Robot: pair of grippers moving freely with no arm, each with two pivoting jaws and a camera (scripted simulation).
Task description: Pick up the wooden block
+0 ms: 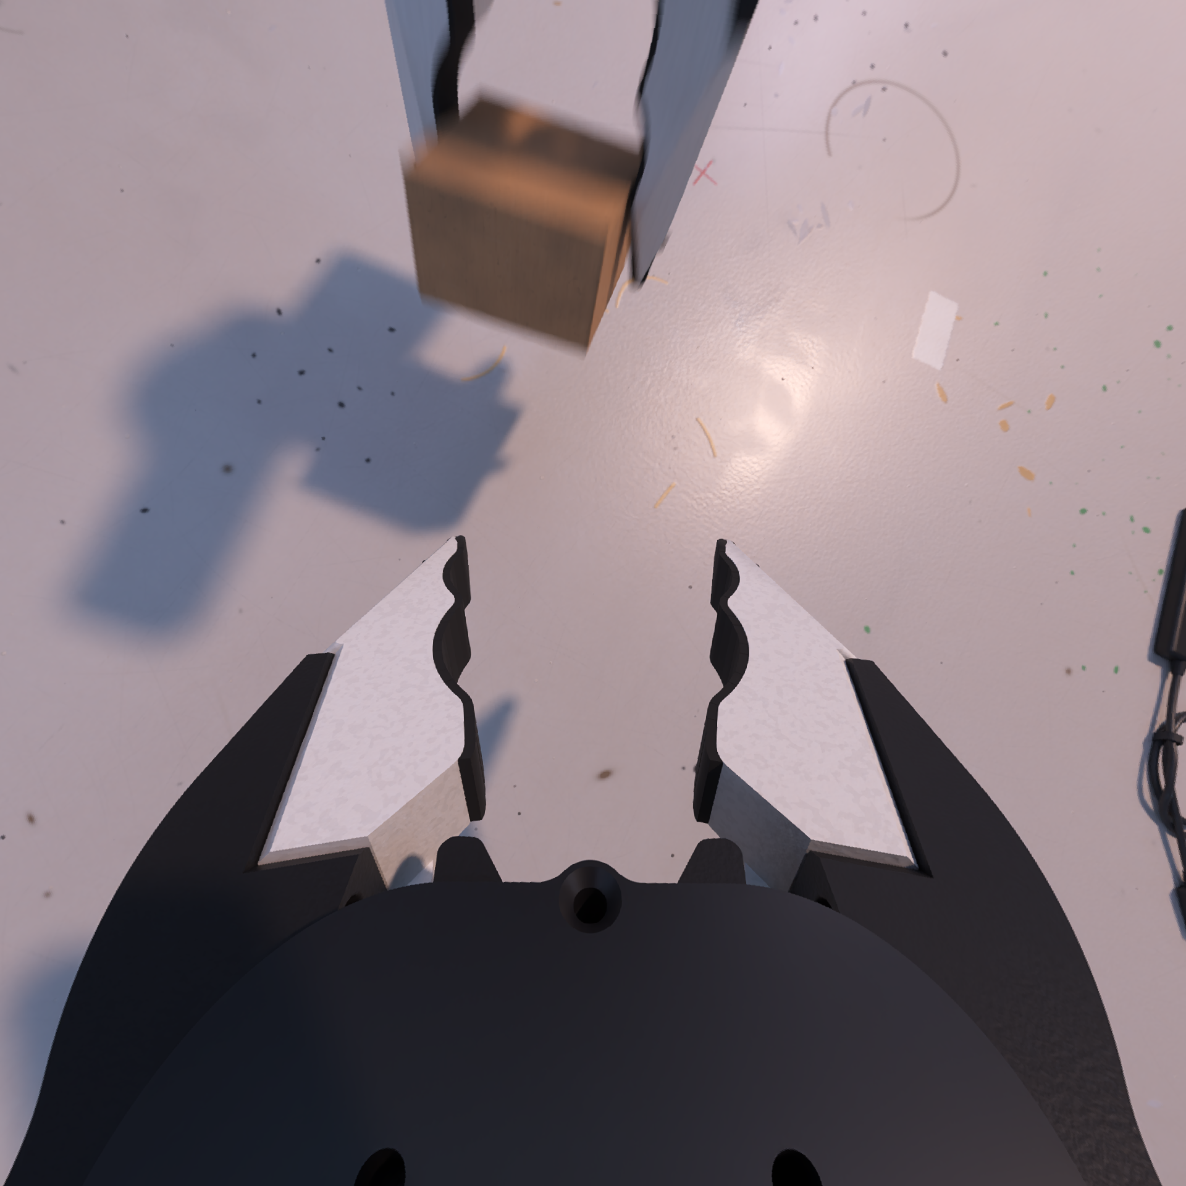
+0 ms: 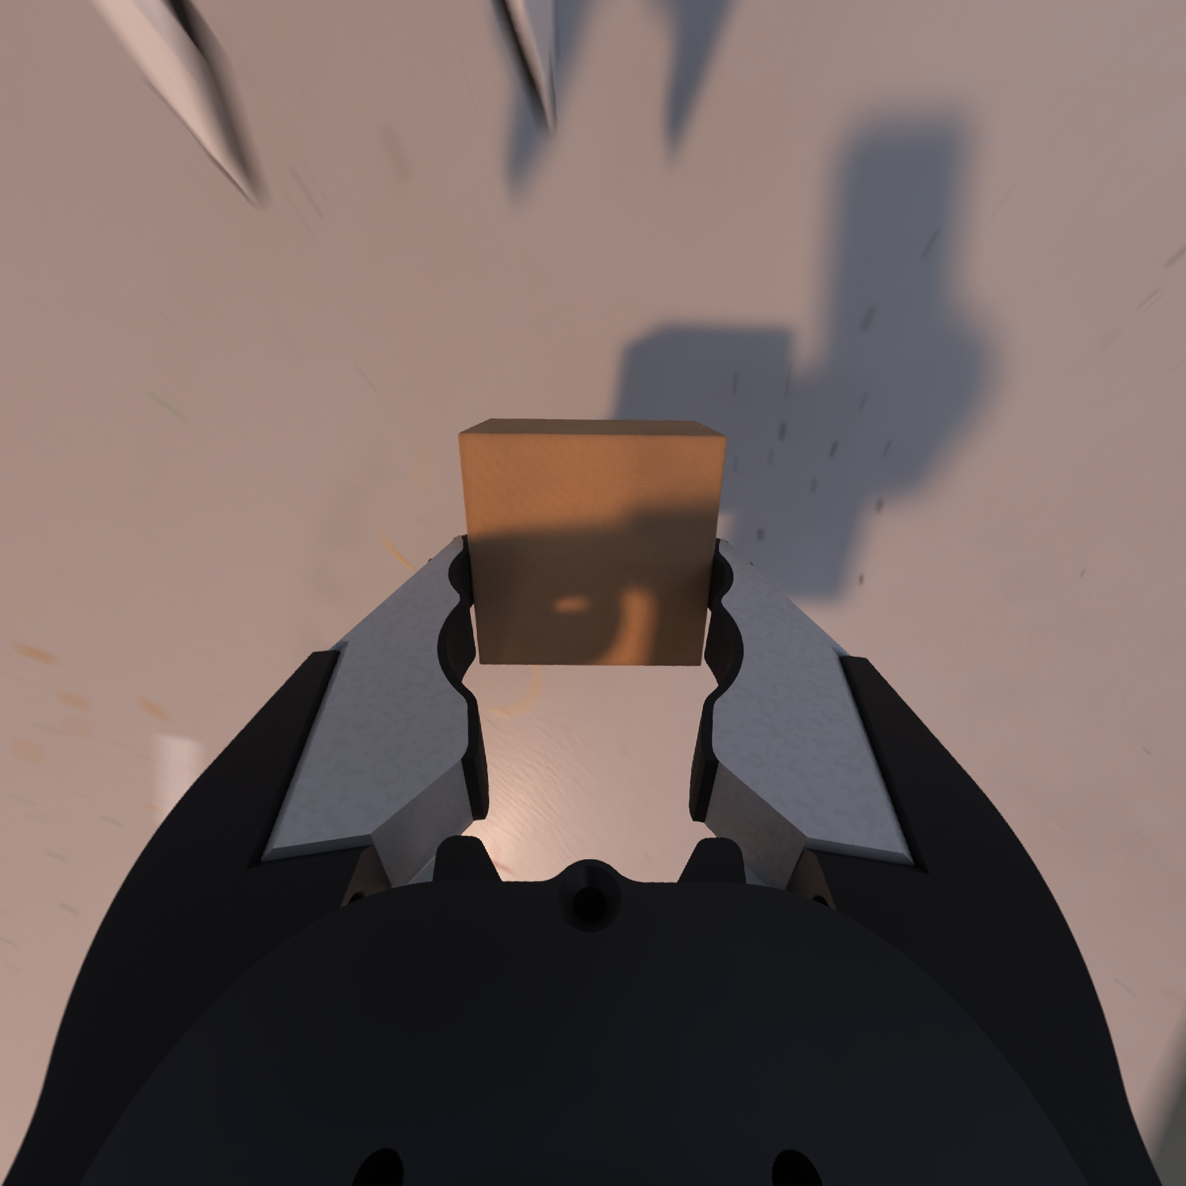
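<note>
The wooden block [image 2: 587, 507] is a tan cube held between the fingertips of my right gripper [image 2: 589, 545], which is shut on it. The block is off the table, its shadow falling apart to the right. In the left wrist view the same block [image 1: 513, 218] hangs blurred above the table at the top, with the right gripper's fingers [image 1: 674, 141] on both its sides. My left gripper [image 1: 589, 545] is open and empty, well short of the block, over the bare table. Its fingertips [image 2: 192, 109] show blurred at the top of the right wrist view.
The pale table [image 1: 770, 398] bears specks, wood shavings, a faint ring mark [image 1: 898, 147], a small red cross [image 1: 704, 173] and a white patch [image 1: 934, 330]. A dark cable [image 1: 1168, 706] lies at the right edge of the left wrist view.
</note>
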